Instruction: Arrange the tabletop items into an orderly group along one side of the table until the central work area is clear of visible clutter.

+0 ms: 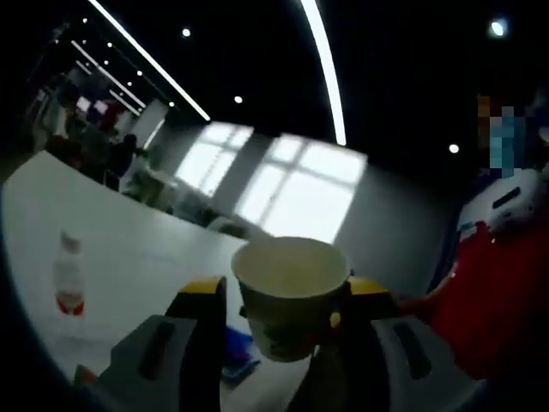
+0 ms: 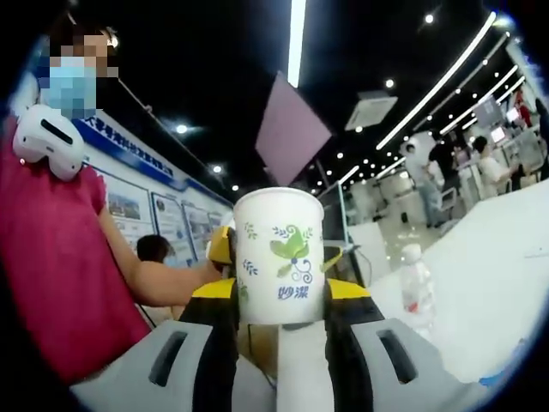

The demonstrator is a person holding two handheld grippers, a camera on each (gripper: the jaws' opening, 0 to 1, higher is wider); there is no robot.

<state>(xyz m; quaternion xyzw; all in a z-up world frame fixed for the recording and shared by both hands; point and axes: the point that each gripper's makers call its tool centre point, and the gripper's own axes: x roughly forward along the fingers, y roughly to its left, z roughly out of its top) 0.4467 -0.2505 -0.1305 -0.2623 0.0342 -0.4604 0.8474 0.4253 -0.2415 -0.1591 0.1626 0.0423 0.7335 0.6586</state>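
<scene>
Holding the paper cup (image 2: 280, 256) upright between its jaws, the right gripper (image 2: 281, 300) has it lifted off the white surface (image 2: 480, 292), left gripper (image 1: 283, 305) closed around a cup too, plastic bottle (image 2: 416, 287) standing further out.

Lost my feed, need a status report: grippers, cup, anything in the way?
Right gripper shut on paper cup, held upright. Left gripper alongside it, grip unclear. Bottle upright on table.
</scene>
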